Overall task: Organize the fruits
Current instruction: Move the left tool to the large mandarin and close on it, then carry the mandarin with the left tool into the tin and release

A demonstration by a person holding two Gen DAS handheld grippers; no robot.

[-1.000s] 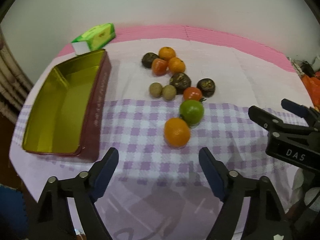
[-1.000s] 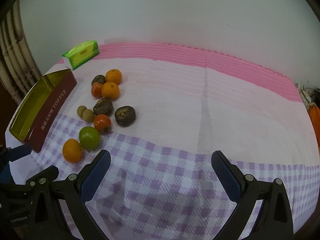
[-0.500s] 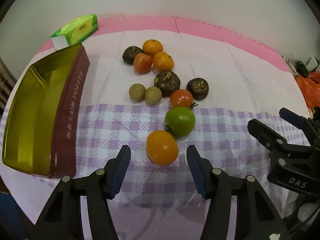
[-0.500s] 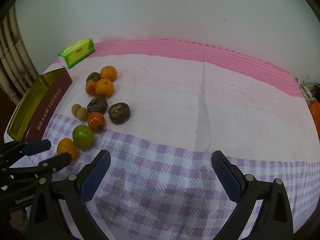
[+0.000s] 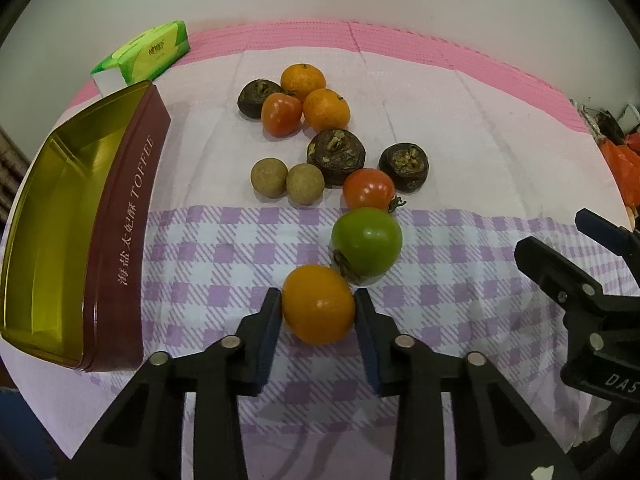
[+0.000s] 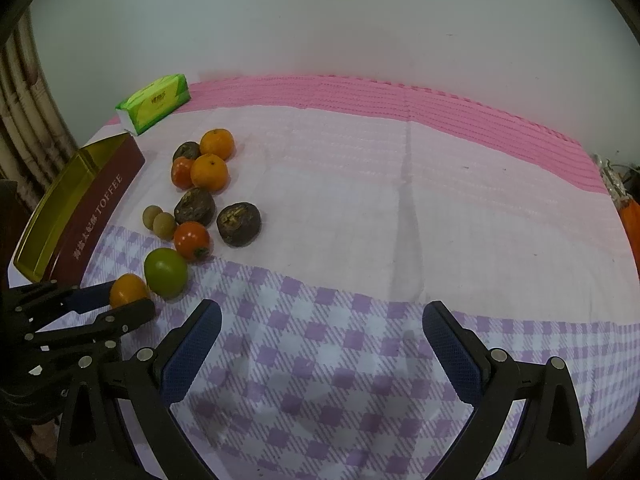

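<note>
A smooth orange fruit (image 5: 318,304) lies on the checked cloth, touching a green tomato (image 5: 366,240) just behind it. My left gripper (image 5: 318,294) is closing, and its blue pads press the orange fruit from both sides. The right wrist view shows the same grip at the far left, the left gripper (image 6: 130,298) around the orange fruit (image 6: 127,290). My right gripper (image 6: 322,312) stands wide open above bare checked cloth, with nothing between its fingers. Behind lie mandarins (image 5: 326,109), red tomatoes (image 5: 369,189), dark brown fruits (image 5: 336,152) and two small tan ones (image 5: 269,178).
An open maroon toffee tin (image 5: 132,208) with a gold inside stands at the left, with nothing in it. A green tissue pack (image 5: 142,56) lies behind it. A pink mat edges the table's back, under a white wall. Orange plastic (image 5: 624,164) lies at the right edge.
My left gripper moved forward and down to the orange fruit, and its jaws closed from wide apart to touching it. The right gripper kept still.
</note>
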